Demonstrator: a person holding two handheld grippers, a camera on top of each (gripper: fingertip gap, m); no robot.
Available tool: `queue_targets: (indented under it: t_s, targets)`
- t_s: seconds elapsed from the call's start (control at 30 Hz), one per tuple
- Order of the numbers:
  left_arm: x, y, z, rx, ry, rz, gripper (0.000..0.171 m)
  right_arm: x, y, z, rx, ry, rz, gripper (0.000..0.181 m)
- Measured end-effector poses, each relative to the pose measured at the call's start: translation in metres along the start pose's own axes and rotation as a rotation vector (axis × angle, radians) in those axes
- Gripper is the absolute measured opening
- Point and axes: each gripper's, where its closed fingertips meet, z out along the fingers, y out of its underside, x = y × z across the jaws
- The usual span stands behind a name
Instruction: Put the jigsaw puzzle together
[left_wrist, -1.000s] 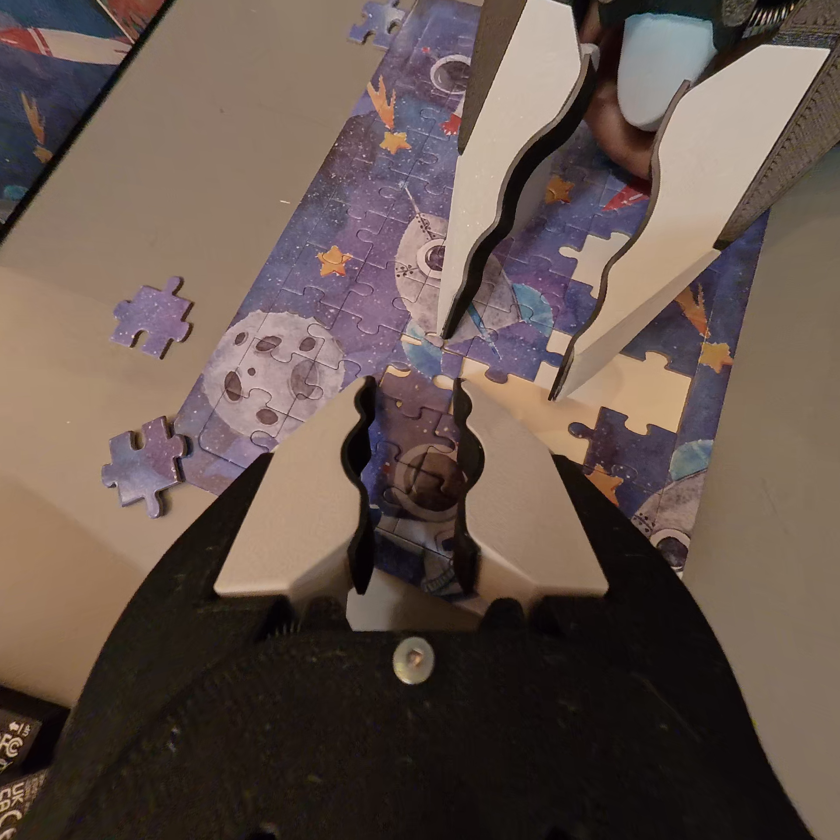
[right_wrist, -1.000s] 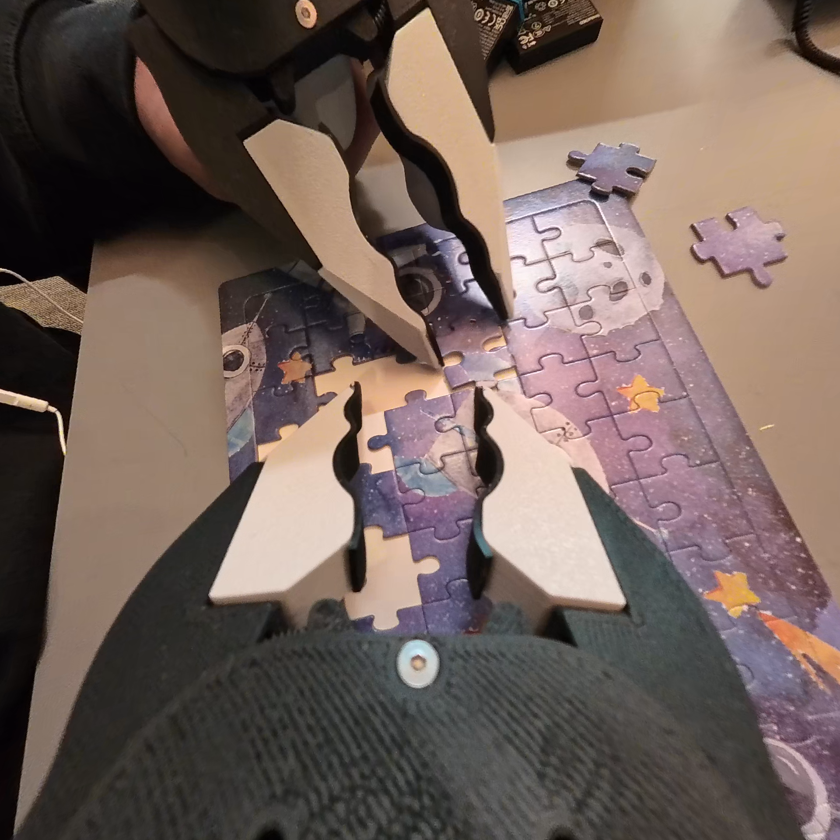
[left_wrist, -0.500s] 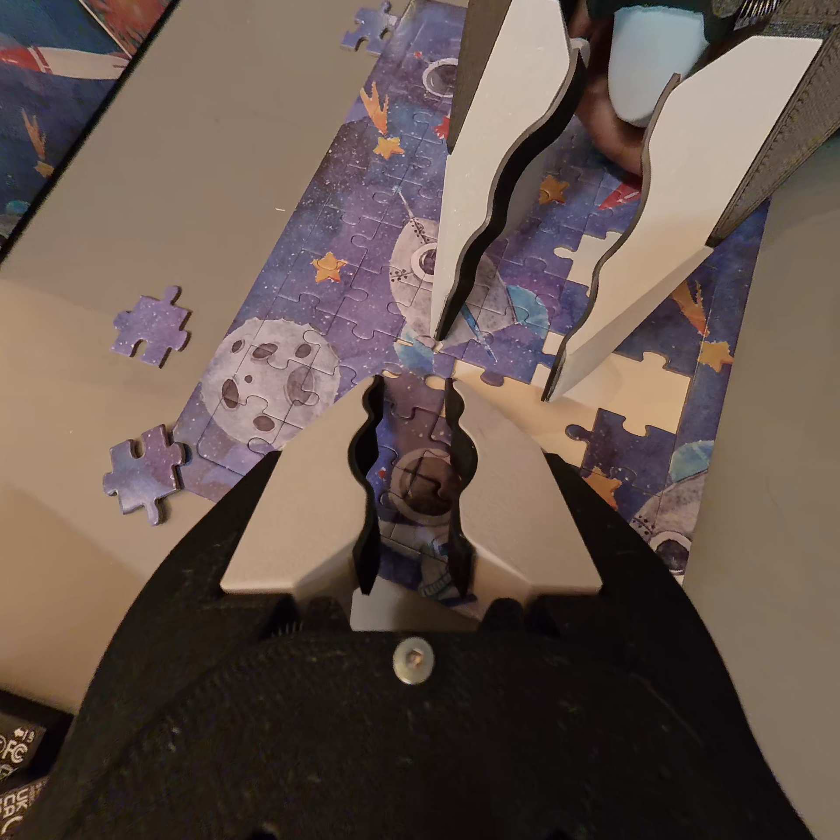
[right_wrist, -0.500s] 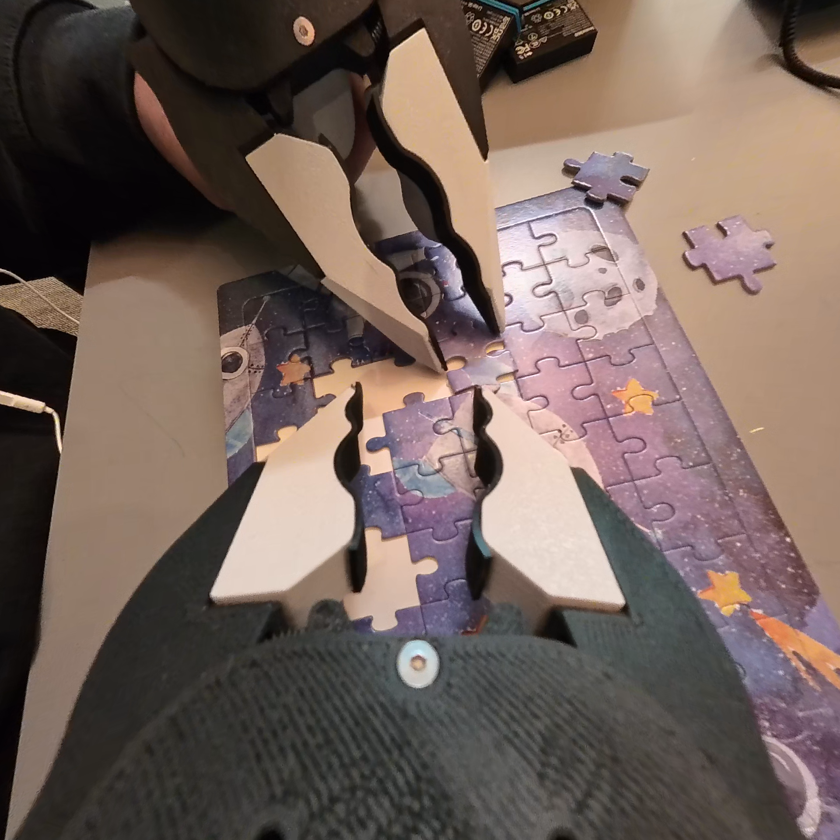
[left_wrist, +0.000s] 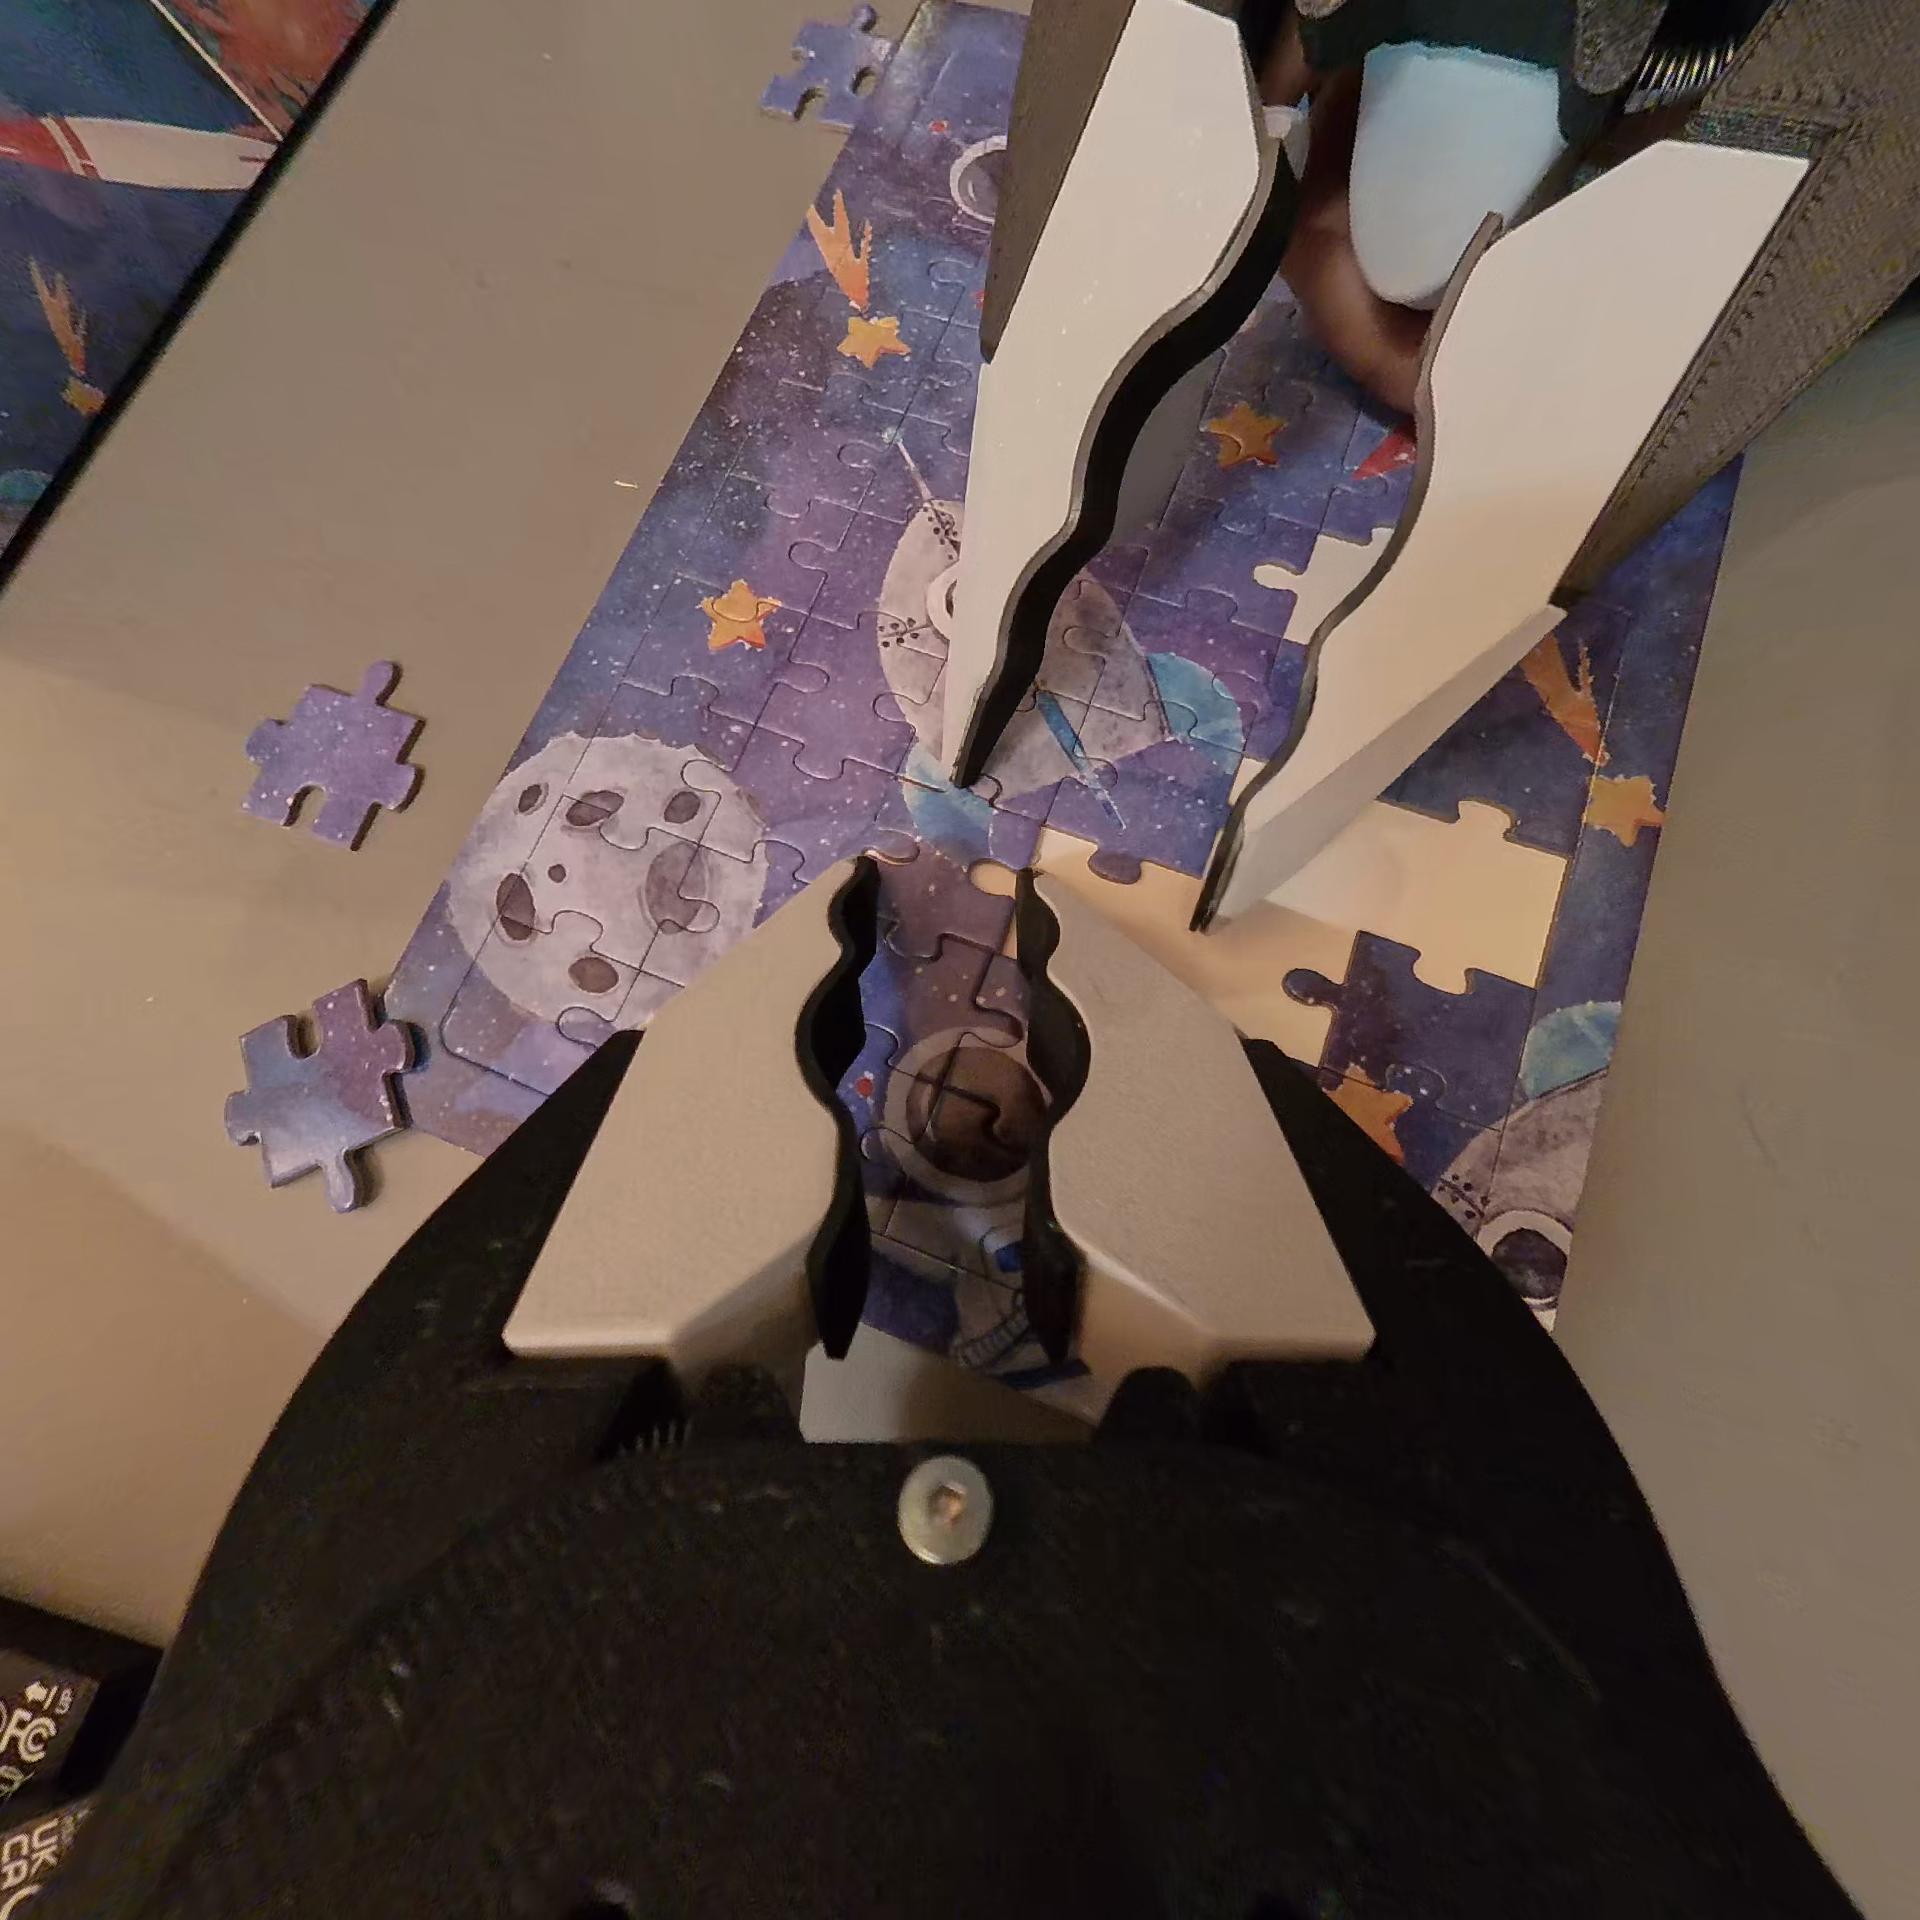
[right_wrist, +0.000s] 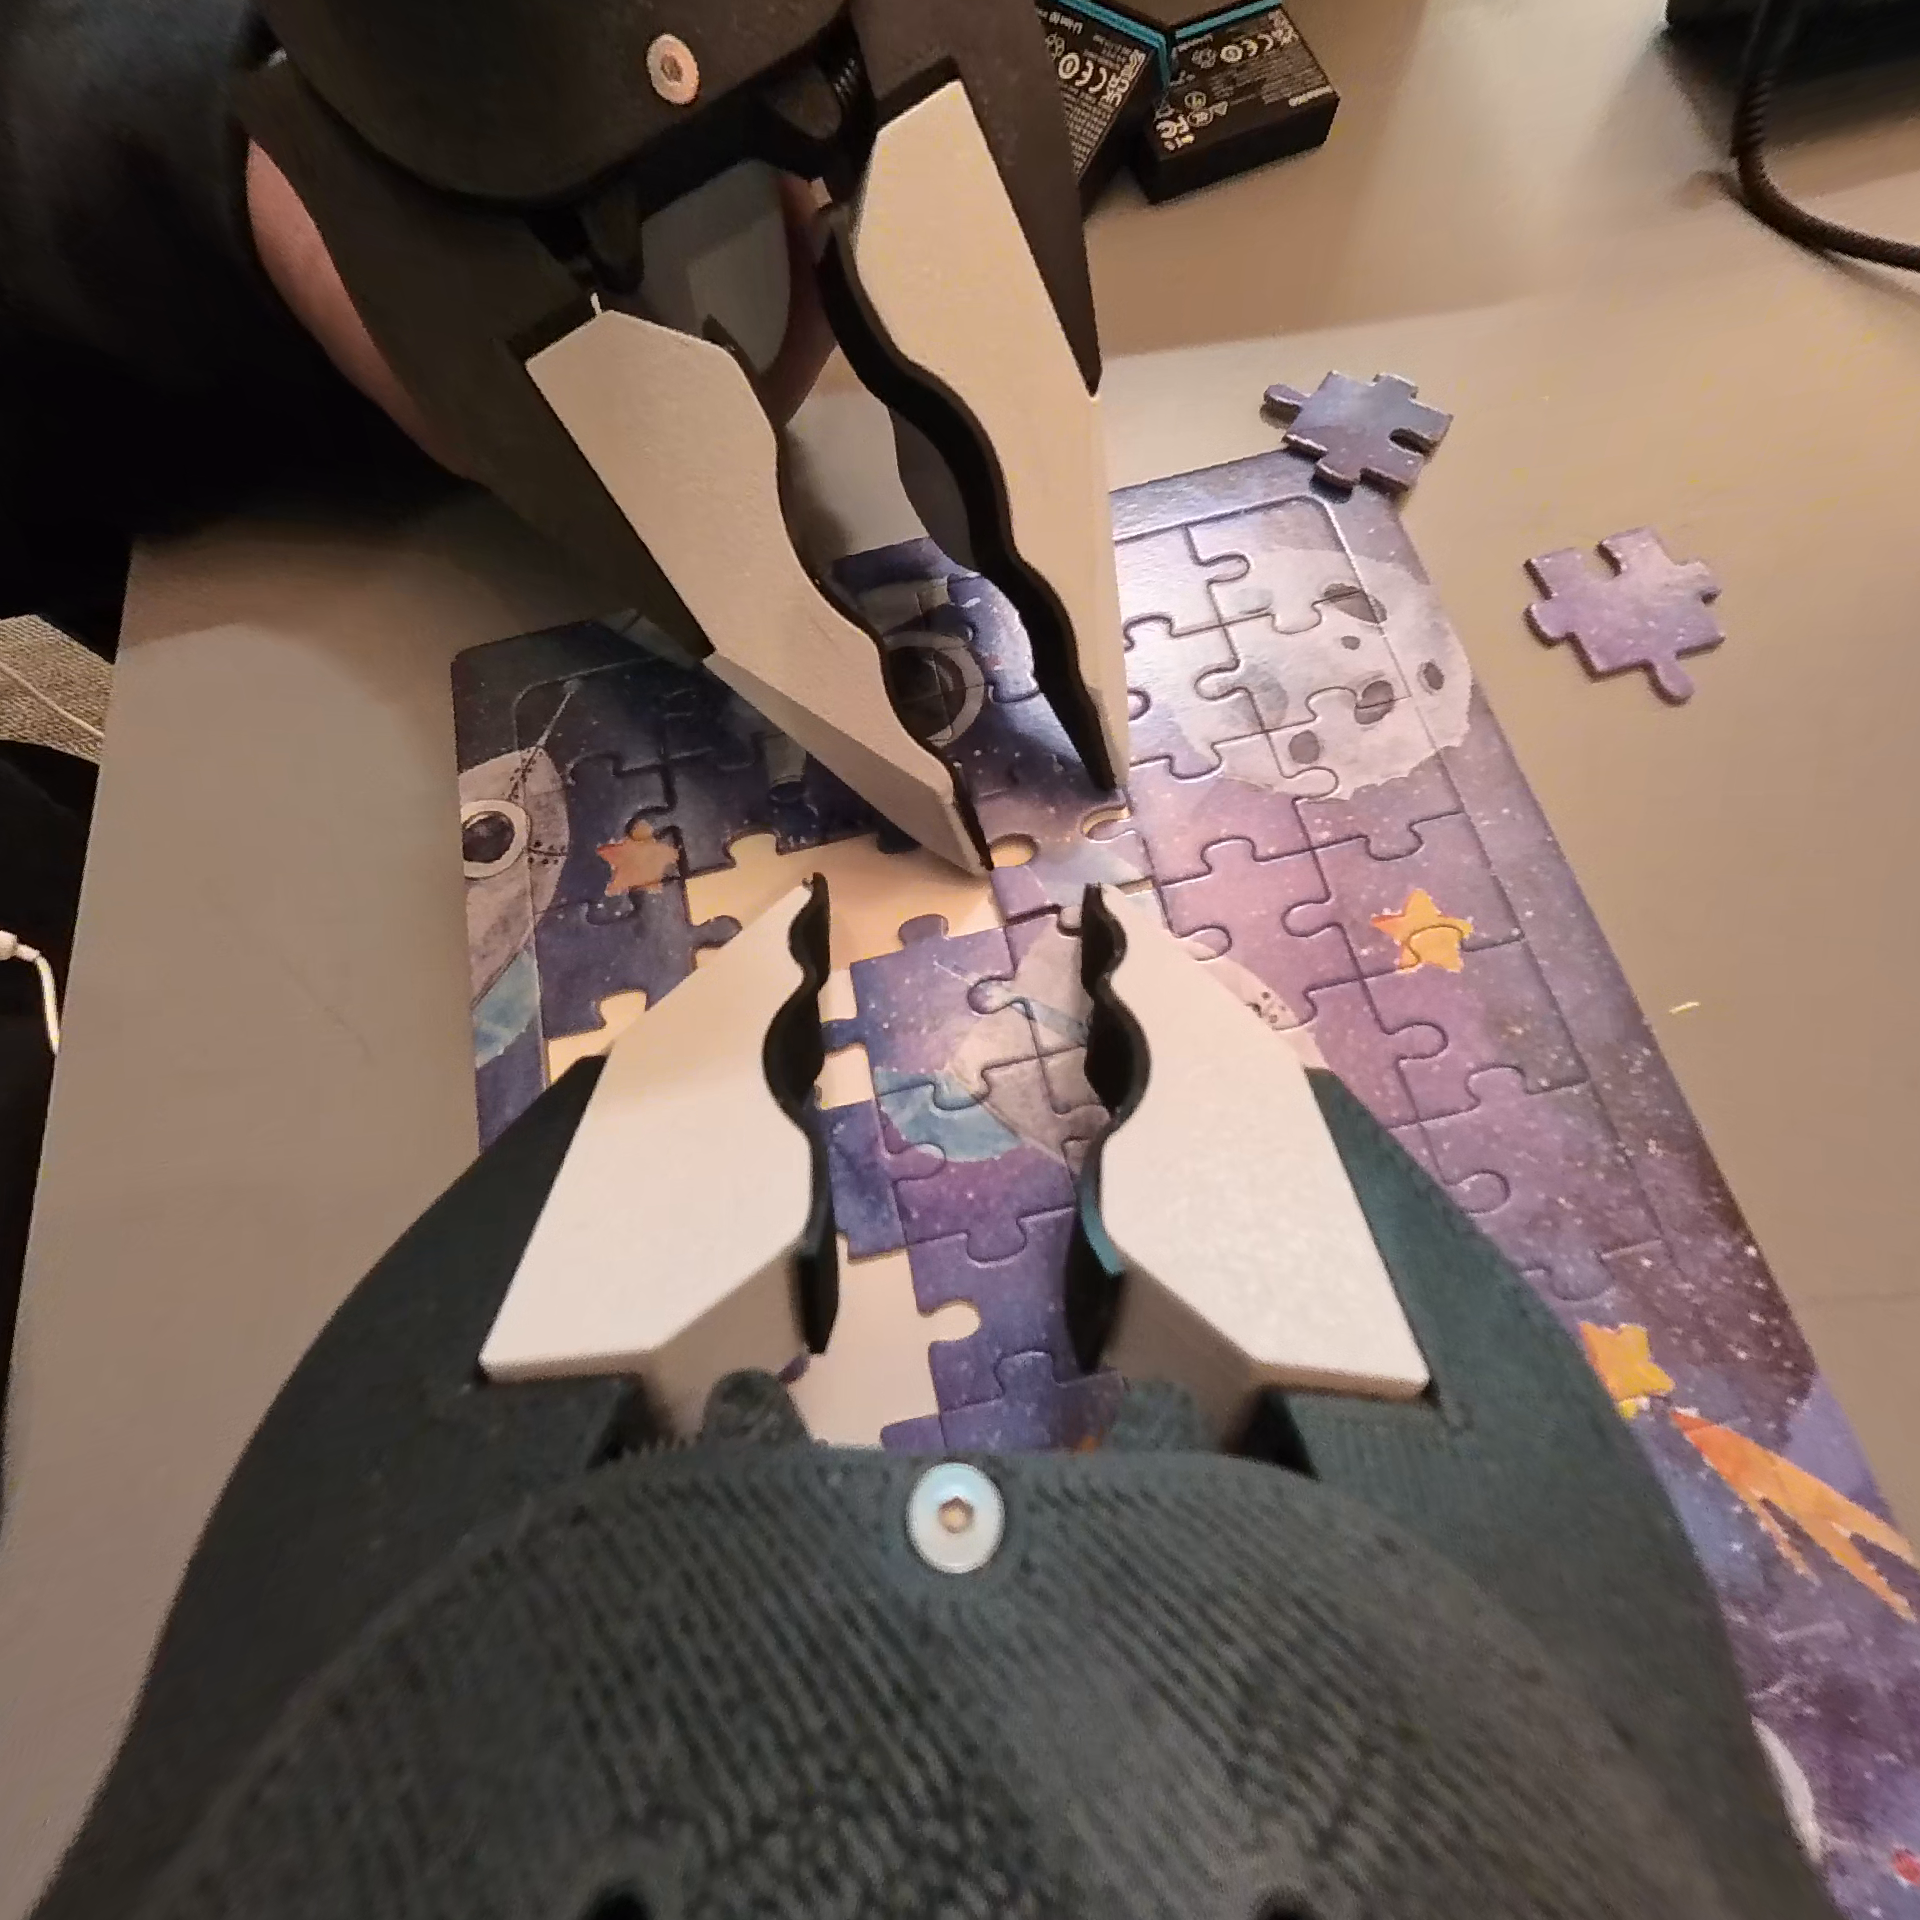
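Two loose purple pieces (left_wrist: 335, 750) (left_wrist: 317, 1091) lie on the grey bench (left_wrist: 436, 395) just beside the mostly assembled jigsaw puzzle (left_wrist: 727, 665), and a third (left_wrist: 826, 73) sits at its far edge. Bare backing shows through a gap (left_wrist: 1455, 873) near the middle of the picture, so several pieces remain to be set.

Both pairs of tongs hang over that gap, tips nearly meeting. The left tongs (left_wrist: 940, 883) are released, jaws apart with nothing between them, their tips just above the piece bordering the hole. The right tongs (right_wrist: 951, 904) are likewise parted and empty; in the left wrist view one of their fingers (left_wrist: 1049, 499) rests on or just above the assembled planet section, the other over the bare backing.

My worry is that a tip pressing or dragging across the joined pieces would lift or shift them, since the cardboard is thin and only friction holds the seams. With the two tools so close, a bump between them could also knock seated pieces loose. Dark boxes (right_wrist: 1195, 94) and a cable (right_wrist: 1818, 197) lie well apart at the bench's far side.
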Motion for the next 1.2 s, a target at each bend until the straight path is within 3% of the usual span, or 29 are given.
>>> queue_targets:
  t_s: [0.77,1.2]
  targets:
    - [-0.0020,-0.0031,-0.0073,0.036,-0.012,0.037,0.024,-0.0030,0.0022,-0.0002,-0.014,-0.002,-0.029,0.047]
    - [0.0010,0.0014,-0.0052,0.010,0.003,0.047,0.015,-0.0021,0.0029,-0.0003,-0.020,0.009,-0.038,0.047]
